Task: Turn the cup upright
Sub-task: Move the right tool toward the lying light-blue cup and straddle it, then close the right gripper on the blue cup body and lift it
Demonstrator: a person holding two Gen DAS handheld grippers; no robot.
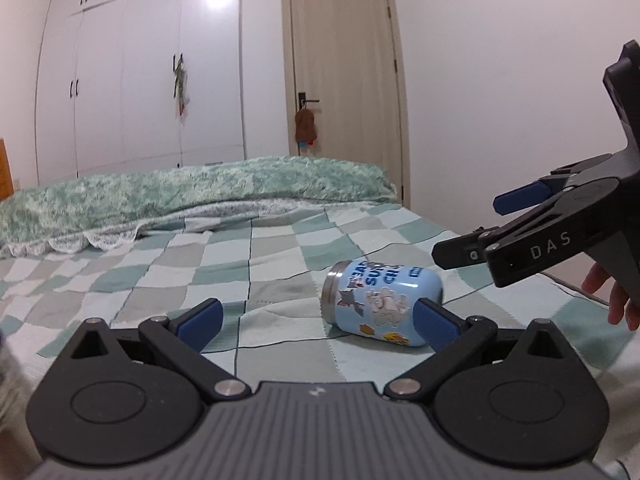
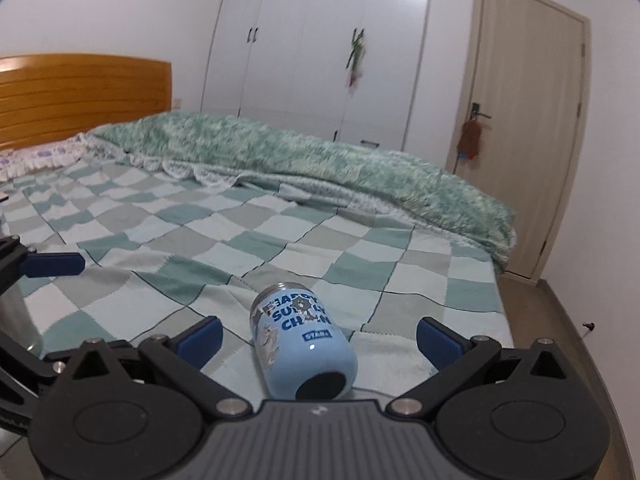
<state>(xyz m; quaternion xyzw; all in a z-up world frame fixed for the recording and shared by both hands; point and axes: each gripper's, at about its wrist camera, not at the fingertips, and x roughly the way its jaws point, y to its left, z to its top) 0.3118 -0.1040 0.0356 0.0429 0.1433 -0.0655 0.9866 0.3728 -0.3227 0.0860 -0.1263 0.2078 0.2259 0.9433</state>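
Left wrist view shows one cup [image 1: 382, 306] lying on its side on your checked bedspread [image 1: 248, 264], low and right of the middle. It is light blue with cartoon pictures and dark blue letters. You can read "SU" and "CH", but the rest is cut off. Its silver rim points to the left, and you cannot see inside it.

Your left gripper [image 1: 318, 320] is spread wide and holds nothing. One blue pad [image 1: 434, 326] sits in front of the cup's right end; you cannot tell if it touches.

Your right gripper [image 1: 476, 230] comes in from the right edge, above the cup. White letters on it say "DAS". From this side you cannot tell how wide it is.

Right wrist view shows the same cup [image 2: 302, 346] at the bottom middle, with a small label reading "STARS". Your right gripper [image 2: 318, 334] is spread wide here, one finger on each side of the cup, not touching it.

You can count two grippers, one door [image 1: 346, 92] and one fluffy green blanket [image 1: 192, 188].
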